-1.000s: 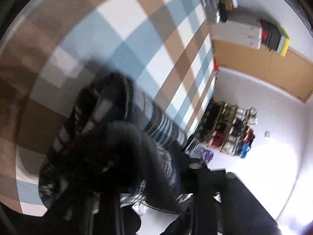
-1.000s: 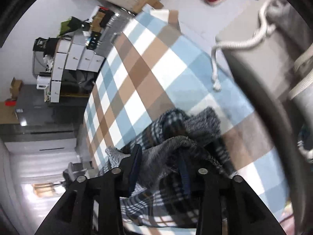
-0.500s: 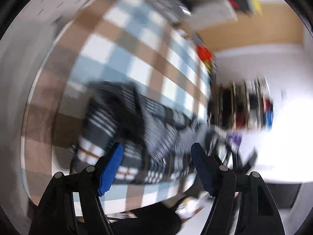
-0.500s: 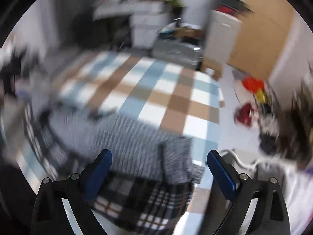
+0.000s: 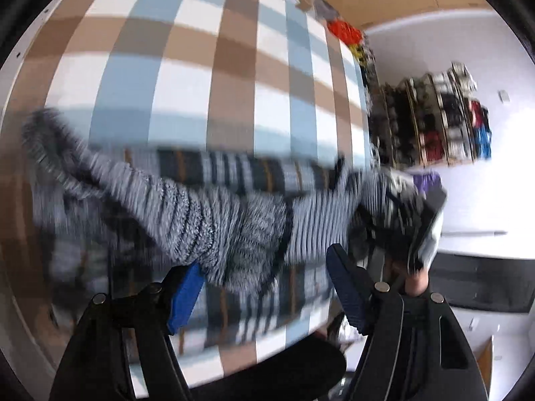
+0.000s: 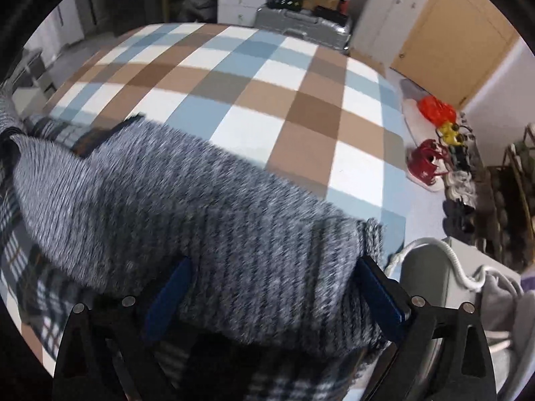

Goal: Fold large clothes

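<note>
- Your biggest risk is the garment (image 6: 207, 220) itself: it lies bunched across the near part of the checked bedspread (image 6: 234, 77), grey fleecy lining up and dark plaid shell beneath, so a careless pinch could take one layer and drag the heap askew.
- That lining looks soft, thick and ridged; expect it to slump and slide over the smoother plaid.
- Your right gripper (image 6: 274, 287) stands wide open, straddling the fleece without pressing it.
- Your left gripper (image 5: 264, 284) is open too; blur makes it hard to say whether fabric brushes its left pad.
- The rope-handled basket (image 6: 431, 267) sits just beside the bed edge and could snag.
</note>
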The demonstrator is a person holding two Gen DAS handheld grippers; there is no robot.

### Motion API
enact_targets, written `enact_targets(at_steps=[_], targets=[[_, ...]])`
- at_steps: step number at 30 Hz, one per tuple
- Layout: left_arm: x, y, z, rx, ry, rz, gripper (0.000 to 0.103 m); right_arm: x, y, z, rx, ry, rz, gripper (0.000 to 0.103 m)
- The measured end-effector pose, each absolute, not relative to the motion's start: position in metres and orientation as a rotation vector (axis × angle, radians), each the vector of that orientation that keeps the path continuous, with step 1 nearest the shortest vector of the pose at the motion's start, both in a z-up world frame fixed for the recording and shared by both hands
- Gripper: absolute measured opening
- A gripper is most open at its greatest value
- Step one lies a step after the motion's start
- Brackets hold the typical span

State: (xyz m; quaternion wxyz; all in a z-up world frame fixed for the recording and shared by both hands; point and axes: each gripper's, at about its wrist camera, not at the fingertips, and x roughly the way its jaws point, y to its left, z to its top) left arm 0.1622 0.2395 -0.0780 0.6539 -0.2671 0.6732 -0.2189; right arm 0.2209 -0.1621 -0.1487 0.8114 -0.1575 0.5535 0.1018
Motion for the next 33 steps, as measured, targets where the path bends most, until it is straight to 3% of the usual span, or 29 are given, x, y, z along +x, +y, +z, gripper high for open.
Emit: enact_targets(at_steps=[10, 16, 21, 27, 29, 31, 32, 33], targets=[[0.172, 0.262, -0.064, -0.678, 1.473, -0.456, 0.068, 0.225, -0.188, -0.111, -0.252, 1.078, 0.173, 0.099], [0.160, 0.198, -0.052, -0.210, 1.533, -0.644, 0.068, 0.208, -0.167, -0.080, -0.368, 0.991, 0.457, 0.100], [0.157, 0.131, -0.066, 0.075, 1.510, -0.728, 0.068, 0.218, -0.138, -0.100, -0.485, 1.090, 0.553, 0.099], [0.159, 0.112, -0.110, 0.310, 1.533, -0.810, 0.067, 0.218, -0.119, -0.134, -0.656, 1.172, 0.602, 0.097], [0.159, 0.119, -0.108, 0.265, 1.507, -0.831, 0.065, 0.222, -0.124, -0.145, -0.642, 1.221, 0.589, 0.074], [0.157, 0.123, -0.107, 0.286, 1.479, -0.795, 0.040, 0.222, -0.131, -0.147, -0.598, 1.240, 0.598, 0.066], [0.153, 0.126, -0.107, 0.330, 1.461, -0.768, 0.024, 0.219, -0.133, -0.143, -0.585, 1.221, 0.611, 0.048], [0.150, 0.125, -0.109, 0.357, 1.466, -0.754, 0.017, 0.216, -0.135, -0.140, -0.580, 1.210, 0.599, 0.038]])
